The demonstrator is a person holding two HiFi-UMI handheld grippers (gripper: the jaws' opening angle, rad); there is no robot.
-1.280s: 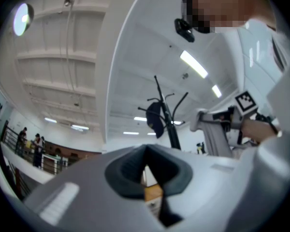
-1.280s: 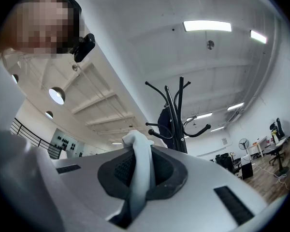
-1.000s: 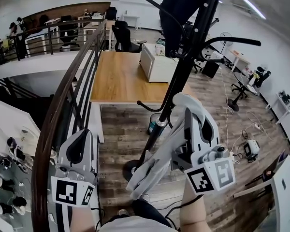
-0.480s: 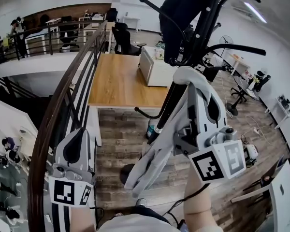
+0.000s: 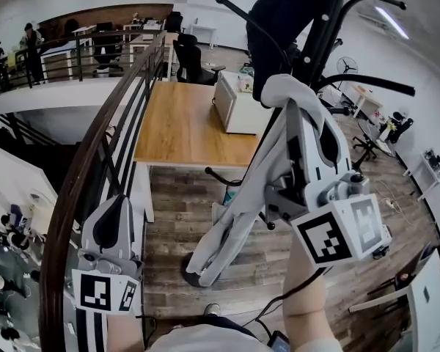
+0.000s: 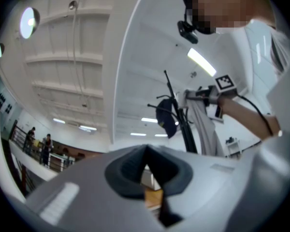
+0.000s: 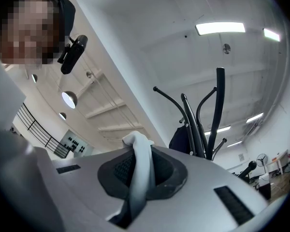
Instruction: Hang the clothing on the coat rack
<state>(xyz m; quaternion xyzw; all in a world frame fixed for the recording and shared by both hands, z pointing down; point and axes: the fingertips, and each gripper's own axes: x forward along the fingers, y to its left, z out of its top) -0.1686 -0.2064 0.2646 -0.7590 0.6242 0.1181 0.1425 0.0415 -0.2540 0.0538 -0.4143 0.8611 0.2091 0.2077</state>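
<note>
- The right gripper (image 5: 287,101), clamped tight on a fold of the grey garment (image 5: 238,218), has risen over the last second to the level of the coat rack's (image 5: 317,46) hooks.
- The garment hangs from it beside the pole and is not yet hooked.
- The left gripper (image 5: 116,229) sits low, closed and empty.

Head view: taken from the person's head, facing forward and steeply down over both grippers to the wooden floor (image 5: 183,218), with the coat rack (image 5: 319,35) close ahead. Left gripper view: taken from the low left gripper (image 5: 116,218), tilted up toward the ceiling (image 6: 72,57) — the rack stands farther off here, beside the right gripper (image 6: 189,96) and the grey garment (image 6: 206,127). Right gripper view: along its own jaws, also facing upward, close under the rack's arms. All three views share the rack.
</note>
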